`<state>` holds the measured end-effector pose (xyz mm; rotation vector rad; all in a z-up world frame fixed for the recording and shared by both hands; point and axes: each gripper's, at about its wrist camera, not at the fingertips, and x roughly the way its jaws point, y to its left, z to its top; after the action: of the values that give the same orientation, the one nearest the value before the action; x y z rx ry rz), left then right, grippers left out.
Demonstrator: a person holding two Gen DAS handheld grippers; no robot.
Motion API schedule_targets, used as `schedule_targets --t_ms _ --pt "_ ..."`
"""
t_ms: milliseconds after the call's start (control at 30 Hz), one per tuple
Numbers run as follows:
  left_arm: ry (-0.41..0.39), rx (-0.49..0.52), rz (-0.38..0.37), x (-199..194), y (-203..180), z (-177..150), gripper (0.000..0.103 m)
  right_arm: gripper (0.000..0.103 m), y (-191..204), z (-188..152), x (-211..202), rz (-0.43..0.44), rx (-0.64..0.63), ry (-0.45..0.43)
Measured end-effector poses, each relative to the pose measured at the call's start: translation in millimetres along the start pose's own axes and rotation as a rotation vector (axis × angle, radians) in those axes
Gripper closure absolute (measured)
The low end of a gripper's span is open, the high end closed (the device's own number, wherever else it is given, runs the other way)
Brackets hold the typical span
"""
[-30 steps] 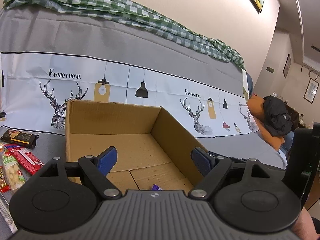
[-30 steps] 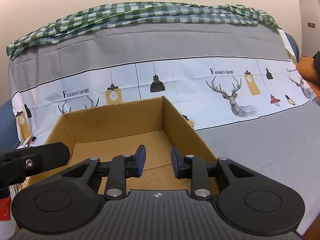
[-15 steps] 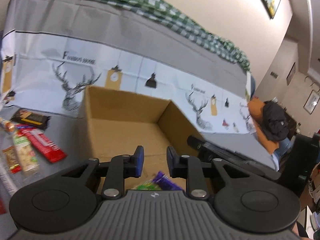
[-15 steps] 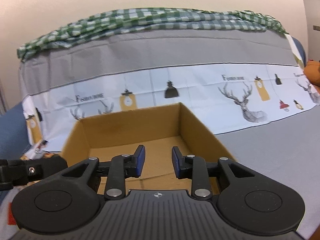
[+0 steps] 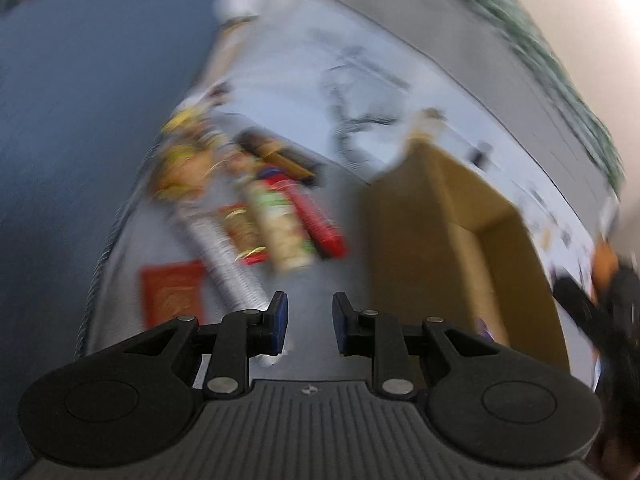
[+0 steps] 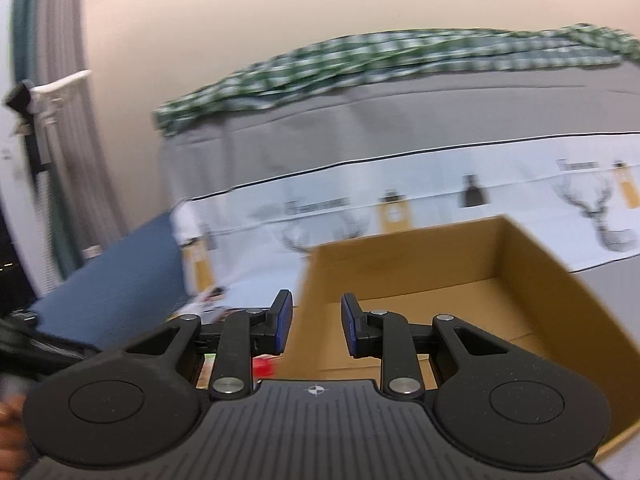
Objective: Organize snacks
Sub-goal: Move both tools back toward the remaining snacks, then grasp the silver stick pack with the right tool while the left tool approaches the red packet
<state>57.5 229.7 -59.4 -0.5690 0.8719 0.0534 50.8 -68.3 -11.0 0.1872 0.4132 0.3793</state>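
An open cardboard box (image 5: pixel 452 248) stands on the grey cloth; it also shows in the right wrist view (image 6: pixel 460 280). Left of it lies a blurred pile of snack packets (image 5: pixel 256 204), with a red flat packet (image 5: pixel 172 292) and a silver tube (image 5: pixel 232 268) nearest me. My left gripper (image 5: pixel 307 322) hangs above the cloth between the pile and the box, its jaws a narrow gap apart with nothing between them. My right gripper (image 6: pixel 316 324) hovers by the box's left wall, jaws a narrow gap apart and empty. A purple wrapper (image 5: pixel 486 330) lies inside the box.
A blue cushion (image 5: pixel 80 120) borders the cloth on the left. The printed deer cloth (image 6: pixel 440 196) rises behind the box, with a green checked cloth (image 6: pixel 360 64) on top. The other gripper's dark body (image 5: pixel 600 320) shows at the right edge.
The left gripper has swung left from over the box to the snack pile, after closing from wide open. The right gripper has shifted left to the box's left wall.
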Motion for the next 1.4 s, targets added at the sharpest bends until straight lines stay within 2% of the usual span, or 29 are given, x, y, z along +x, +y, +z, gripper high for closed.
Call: schedule_targets --t_ms 67,167,300,367,433,533,700,767,867,900,967,1033,1100,1133,1200,1400 --pt "-0.020 -0.073 0.054 -4.9 19.1 6.7 0.077 0.075 16.0 -4.0 0.0 0.062 -0.014 0.014" --pt "0.026 -0.150 0.077 1.6 37.8 9.0 0.077 0.075 36.8 -12.2 7.4 0.155 -0.018 0.058" --pt "0.076 -0.130 0.138 10.5 41.2 10.2 0.077 0.075 64.3 -28.7 26.3 0.236 -0.062 0.127" --pt "0.086 -0.112 0.166 13.9 41.8 8.3 0.075 0.075 76.2 -38.2 37.5 0.242 -0.080 0.177" --pt "0.089 -0.091 0.186 17.6 40.3 5.5 0.068 0.075 84.2 -47.2 46.9 0.271 -0.092 0.211" --pt "0.099 -0.067 0.212 21.9 35.9 5.1 0.057 0.073 100.1 -56.1 64.3 0.258 -0.116 0.283" --pt "0.108 -0.044 0.262 30.2 31.5 5.1 0.056 0.069 116.1 -75.4 92.9 0.251 -0.185 0.360" --pt "0.117 -0.032 0.274 33.7 30.7 5.2 0.056 0.068 118.5 -83.8 109.4 0.210 -0.167 0.416" --pt "0.128 -0.023 0.273 37.4 30.4 5.6 0.048 0.059 123.2 -94.9 124.2 0.237 -0.164 0.432" --pt "0.128 -0.024 0.265 37.3 30.7 5.5 0.046 0.057 125.6 -101.6 128.2 0.234 -0.191 0.430" --pt "0.134 -0.019 0.265 38.4 30.9 5.3 0.046 0.057 130.3 -115.3 140.3 0.196 -0.217 0.484" --pt "0.136 -0.015 0.264 39.2 31.0 4.9 0.046 0.057 133.2 -120.3 145.5 0.199 -0.223 0.479" --pt "0.139 -0.012 0.264 39.8 30.8 4.6 0.045 0.058 139.4 -124.6 143.4 0.186 -0.284 0.454" --pt "0.139 -0.014 0.261 39.7 31.0 4.7 0.045 0.065 140.9 -126.0 141.7 0.182 -0.305 0.449" --pt "0.138 -0.021 0.254 40.0 31.8 5.6 0.045 0.068 140.0 -126.4 136.5 0.179 -0.331 0.438" --pt "0.134 -0.024 0.255 40.5 31.6 5.7 0.045 0.071 128.9 -115.2 119.2 0.173 -0.322 0.431"
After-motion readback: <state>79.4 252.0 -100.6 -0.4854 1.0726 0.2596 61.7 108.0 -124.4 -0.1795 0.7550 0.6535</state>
